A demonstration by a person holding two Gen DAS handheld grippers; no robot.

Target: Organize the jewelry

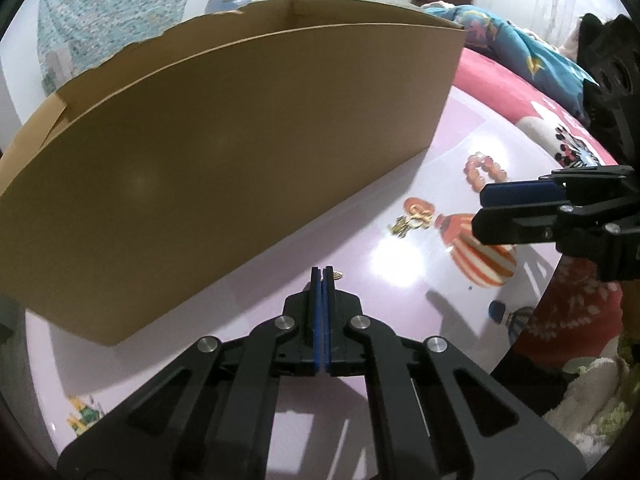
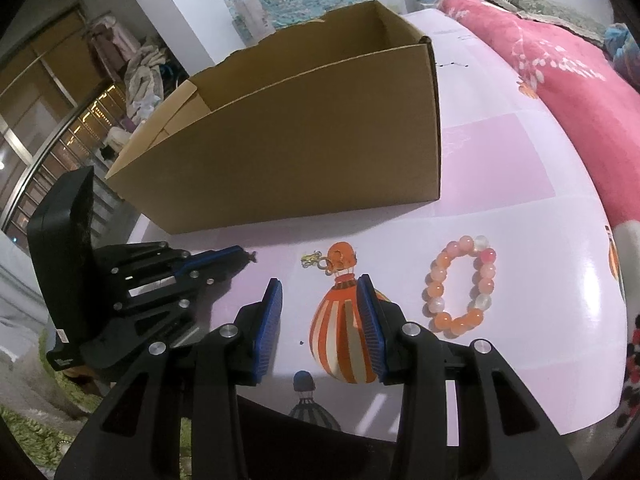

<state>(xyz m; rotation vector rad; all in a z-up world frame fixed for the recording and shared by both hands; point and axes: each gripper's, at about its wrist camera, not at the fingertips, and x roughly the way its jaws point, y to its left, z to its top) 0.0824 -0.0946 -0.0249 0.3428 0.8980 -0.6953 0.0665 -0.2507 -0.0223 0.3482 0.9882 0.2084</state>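
Observation:
My left gripper [image 1: 322, 271] is shut low over the glossy pink table [image 1: 360, 360], close to the front wall of an open cardboard box [image 1: 240, 140]. A small gold jewelry piece [image 1: 338, 275] pokes out beside its tip, pinched between the blue pads. The right wrist view shows that gripper [image 2: 247, 255] at the left. A gold earring [image 2: 315, 260] lies loose ahead of my right gripper [image 2: 319, 282], which is open with nothing between its pads. An orange and pink bead bracelet [image 2: 460, 285] lies to its right. In the left wrist view, the earring [image 1: 412, 219], bracelet [image 1: 484, 170] and right gripper [image 1: 480, 210] are at the right.
The box [image 2: 300, 128] stands at the back of the table [image 2: 500, 168], top open, inside hidden. Printed balloon pictures [image 2: 344, 336] cover the tablecloth. A pink blanket [image 2: 560, 68] lies beyond the table's right edge. A green rug [image 2: 36, 432] is below left.

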